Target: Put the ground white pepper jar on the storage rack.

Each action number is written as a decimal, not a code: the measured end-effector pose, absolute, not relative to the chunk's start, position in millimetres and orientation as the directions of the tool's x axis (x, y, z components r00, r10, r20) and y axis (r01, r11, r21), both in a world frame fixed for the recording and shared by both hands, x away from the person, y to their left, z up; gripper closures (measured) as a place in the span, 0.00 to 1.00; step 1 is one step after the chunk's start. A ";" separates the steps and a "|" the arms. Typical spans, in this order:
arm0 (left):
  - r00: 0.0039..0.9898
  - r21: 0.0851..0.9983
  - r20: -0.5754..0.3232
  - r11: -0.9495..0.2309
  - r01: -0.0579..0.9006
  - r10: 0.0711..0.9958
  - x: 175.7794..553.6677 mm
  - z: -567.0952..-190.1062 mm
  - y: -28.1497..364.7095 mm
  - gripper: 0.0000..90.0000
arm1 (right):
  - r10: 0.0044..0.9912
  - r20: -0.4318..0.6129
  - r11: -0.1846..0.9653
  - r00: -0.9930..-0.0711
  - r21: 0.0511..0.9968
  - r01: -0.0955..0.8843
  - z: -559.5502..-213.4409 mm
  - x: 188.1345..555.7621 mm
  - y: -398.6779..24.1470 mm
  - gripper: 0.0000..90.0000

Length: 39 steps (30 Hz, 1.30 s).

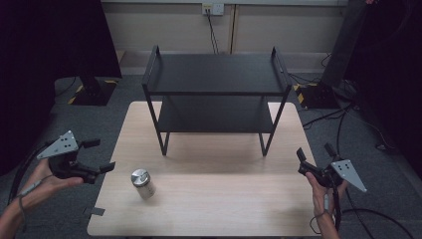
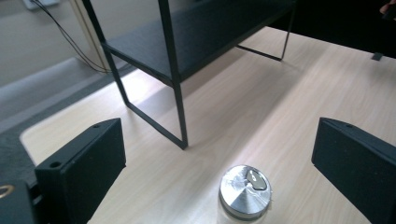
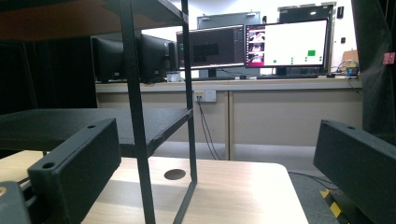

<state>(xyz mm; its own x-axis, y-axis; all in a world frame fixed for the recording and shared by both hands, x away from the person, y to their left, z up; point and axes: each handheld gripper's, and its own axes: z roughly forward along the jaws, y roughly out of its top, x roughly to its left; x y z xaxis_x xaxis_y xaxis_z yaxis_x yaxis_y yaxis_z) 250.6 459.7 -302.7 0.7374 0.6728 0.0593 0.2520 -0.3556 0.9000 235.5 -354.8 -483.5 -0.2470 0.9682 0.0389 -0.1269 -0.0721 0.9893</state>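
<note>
Jaws wide apart on both grippers, nothing held. Can (image 1: 142, 183) upright on table (image 1: 224, 199), front left, silver lid up; ahead of left gripper (image 1: 97, 155), centred between its jaws but not yet enclosed. Right gripper (image 1: 314, 158) well apart, at far edge. Left gripper view: pull tab (image 2: 254, 180). Right gripper view: shelf rack (image 3: 135, 116), monitors (image 3: 252, 46).

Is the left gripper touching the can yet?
Apart. The high view shows bare table between the left gripper and the can; the left gripper view shows its jaws spread wide, clear of the can.
</note>
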 end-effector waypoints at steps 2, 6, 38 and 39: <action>0.744 0.895 0.049 -0.360 0.264 0.666 254.7 -308.3 458.6 0.02 | 0.968 0.033 -0.067 -0.248 0.989 -0.130 -484.2 236.1 -354.7 0.00; 0.764 0.883 0.031 -0.376 0.282 0.645 263.0 -320.2 453.4 0.02 | 0.968 0.033 -0.066 -0.250 0.990 -0.127 -483.6 235.8 -354.3 0.00; 0.801 0.871 -0.092 -0.341 0.352 0.591 299.3 -421.9 421.2 0.05 | 0.958 0.039 -0.074 -0.284 0.991 -0.115 -485.1 238.1 -356.2 0.03; 0.803 0.871 -0.091 -0.343 0.351 0.589 300.1 -424.7 420.6 0.05 | 0.958 0.039 -0.074 -0.284 0.991 -0.114 -484.9 238.1 -356.0 0.03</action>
<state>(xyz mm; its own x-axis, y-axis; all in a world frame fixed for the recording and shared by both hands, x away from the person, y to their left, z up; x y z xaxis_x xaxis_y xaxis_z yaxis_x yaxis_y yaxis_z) 300.1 420.6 -424.7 0.8030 0.5889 -0.0915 0.3507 -0.3429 0.8715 238.1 -356.0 -484.9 -0.2841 0.9580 0.0390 -0.1142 -0.0742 0.9907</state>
